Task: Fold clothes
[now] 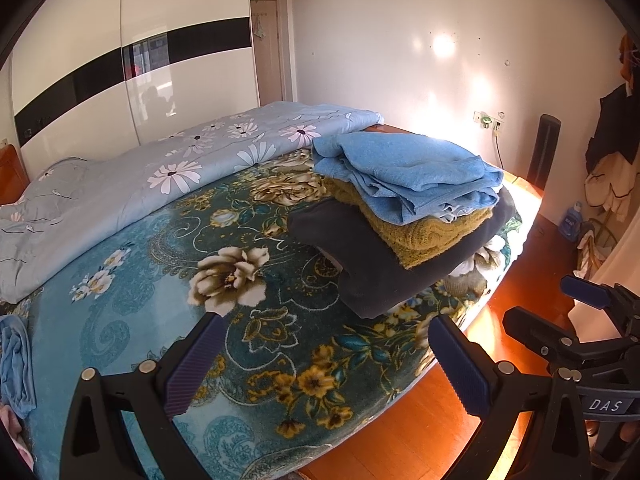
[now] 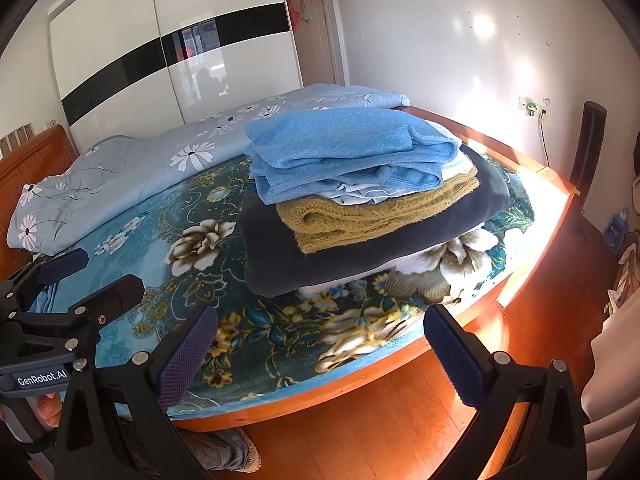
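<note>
partly hidden white garment (image 2: 362,194) in stack; both tools gaping, empty.

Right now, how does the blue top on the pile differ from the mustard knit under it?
The blue top sits highest on the pile; the mustard knit lies lower, with a thin white layer between them. The blue top looks smooth and fine, while the mustard knit is coarse and fuzzy at its edges. The blue top shows several loose layered folds; the mustard knit shows one thick rolled fold. Both are folded and rest on the dark garment.
</note>
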Motion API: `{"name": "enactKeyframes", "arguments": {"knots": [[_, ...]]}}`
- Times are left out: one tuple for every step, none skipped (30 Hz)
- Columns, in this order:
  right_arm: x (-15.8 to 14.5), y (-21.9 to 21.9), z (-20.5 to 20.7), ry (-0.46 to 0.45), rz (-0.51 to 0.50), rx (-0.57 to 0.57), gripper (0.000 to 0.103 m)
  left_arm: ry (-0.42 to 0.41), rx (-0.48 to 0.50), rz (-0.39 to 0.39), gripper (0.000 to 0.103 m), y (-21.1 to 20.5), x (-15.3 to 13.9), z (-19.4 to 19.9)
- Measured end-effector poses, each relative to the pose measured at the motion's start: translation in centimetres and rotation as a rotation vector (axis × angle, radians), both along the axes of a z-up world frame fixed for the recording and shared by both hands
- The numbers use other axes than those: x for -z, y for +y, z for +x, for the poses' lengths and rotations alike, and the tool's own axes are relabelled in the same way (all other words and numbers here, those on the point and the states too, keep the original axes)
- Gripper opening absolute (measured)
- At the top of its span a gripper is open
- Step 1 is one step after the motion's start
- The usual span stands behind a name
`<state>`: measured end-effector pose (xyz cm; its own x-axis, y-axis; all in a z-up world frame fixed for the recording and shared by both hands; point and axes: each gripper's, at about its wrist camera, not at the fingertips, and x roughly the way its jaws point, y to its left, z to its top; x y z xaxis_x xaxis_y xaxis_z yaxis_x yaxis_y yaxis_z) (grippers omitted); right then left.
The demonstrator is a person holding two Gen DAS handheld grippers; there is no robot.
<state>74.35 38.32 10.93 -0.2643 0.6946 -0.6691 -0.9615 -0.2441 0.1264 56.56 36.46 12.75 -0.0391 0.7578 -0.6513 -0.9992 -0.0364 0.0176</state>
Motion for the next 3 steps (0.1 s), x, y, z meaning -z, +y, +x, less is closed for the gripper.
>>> {"name": "enactKeyframes", "arguments": {"knots": [[-0.02, -0.02, -0.1, -0.004, 0.001, 0.001, 0.103, -0.001, 0.001, 0.003, 0.103, 0.03, 0.09, -0.02], [-0.04, -0.04, -0.17, -0.01, 0.003, 0.004, 0.103, -0.002, 0.003, 0.007, 0.103, 0.06, 0.18, -0.03], [-0.05, -0.03, -0.2, -0.018, 0.003, 0.007, 0.103, -0.003, 0.007, 0.007, 0.103, 0.14, 0.31, 0.0]]}}
